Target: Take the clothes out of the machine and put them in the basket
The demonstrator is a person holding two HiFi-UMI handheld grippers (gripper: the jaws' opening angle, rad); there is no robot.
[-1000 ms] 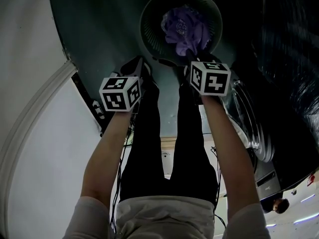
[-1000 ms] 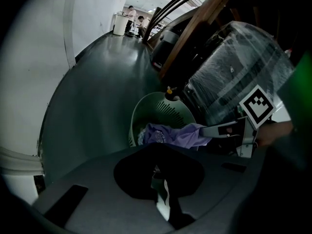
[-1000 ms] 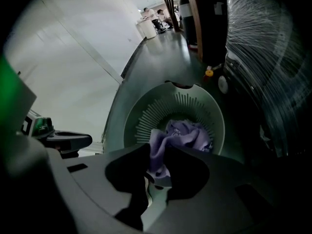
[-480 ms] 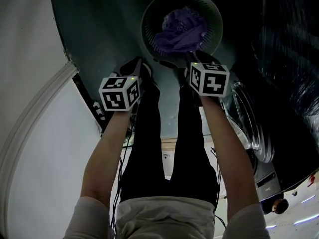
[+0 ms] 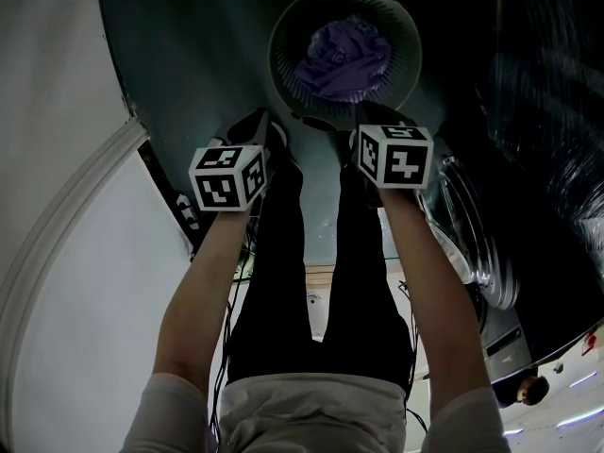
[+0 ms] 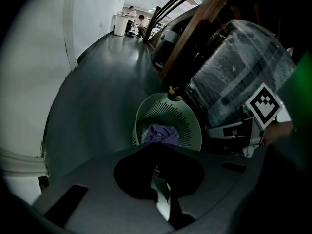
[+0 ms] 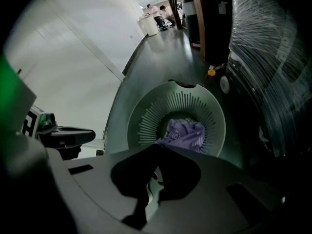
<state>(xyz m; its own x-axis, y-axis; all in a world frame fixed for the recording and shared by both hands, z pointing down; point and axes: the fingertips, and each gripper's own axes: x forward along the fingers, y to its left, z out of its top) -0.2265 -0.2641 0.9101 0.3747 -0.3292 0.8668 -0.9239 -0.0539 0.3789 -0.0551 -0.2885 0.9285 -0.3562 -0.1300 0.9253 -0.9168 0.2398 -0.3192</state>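
Note:
A purple garment lies crumpled in the round pale green slatted basket on the dark floor. Both grippers hang above the basket's near rim. My right gripper is just over the near right rim; its jaws have just been closing and now meet with nothing between them. My left gripper hovers to the left of the basket, jaws together and empty. The garment shows beyond the right gripper tips, and the garment shows beyond the left gripper tips.
The washing machine's round door is at the right, beside a plastic-wrapped appliance. A white wall runs along the left. The person's legs and feet stand right before the basket. Other people stand far down the corridor.
The purple garment has left the right gripper, dropped and settled in the basket. The right gripper's jaws have closed empty. Neither hand has shifted.

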